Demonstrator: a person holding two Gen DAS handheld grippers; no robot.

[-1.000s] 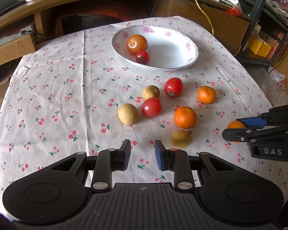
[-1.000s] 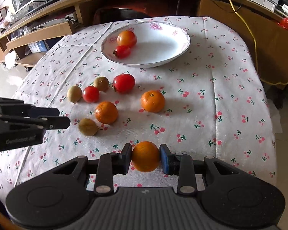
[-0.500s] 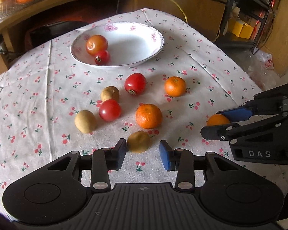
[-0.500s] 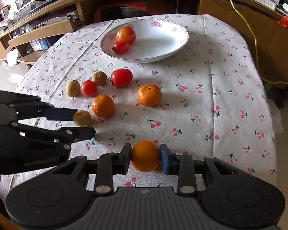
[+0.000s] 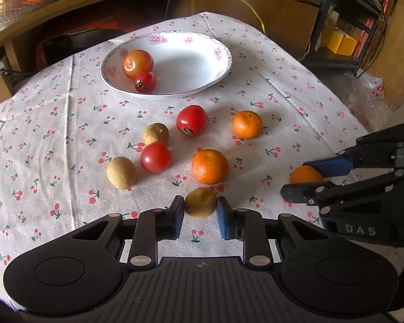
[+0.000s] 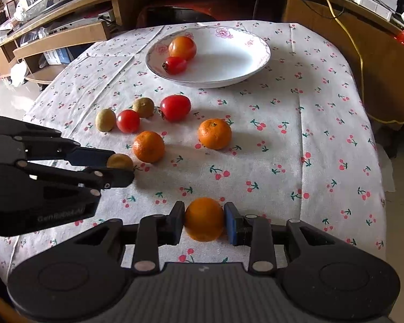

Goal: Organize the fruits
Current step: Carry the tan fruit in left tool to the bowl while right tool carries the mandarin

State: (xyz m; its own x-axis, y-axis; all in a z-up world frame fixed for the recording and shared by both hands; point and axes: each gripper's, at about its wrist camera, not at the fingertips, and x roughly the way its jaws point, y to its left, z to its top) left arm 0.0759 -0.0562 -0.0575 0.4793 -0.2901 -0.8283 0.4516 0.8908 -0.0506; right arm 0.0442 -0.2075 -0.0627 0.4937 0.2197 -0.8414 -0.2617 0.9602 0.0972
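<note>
The orange [image 6: 204, 219] sits pinched between the pads of the right claw [image 6: 204, 222], low over the cherry-print cloth at about 6 o'clock of the bench [image 6: 323, 113]. To its 9 o'clock, the left claw [image 5: 199, 212] is spread around a small brown kiwi [image 5: 200, 202]; the near pad looks to touch it, while a gap shows at the far pad, so it is not yet gripped. Beyond, toward 12 o'clock, lie two more oranges [image 5: 210, 166] [image 5: 247, 124], two red tomatoes [image 5: 155, 157] [image 5: 191, 120] and two more kiwis [image 5: 121, 172] [image 5: 156, 133], all loose on the cloth. The white bowl [image 5: 202, 80] stands farthest out at 12 o'clock, holding an orange-red fruit [image 5: 137, 64] and a small red one [image 5: 145, 82].

Risks, as I judge them: the kiwi is round and may roll or squirt out if the pads close off-centre, knocking the orange just beyond it. The two claws work close together and could collide when both lift toward the bowl. A fruit dropped from height may bounce off the shallow rim.
</note>
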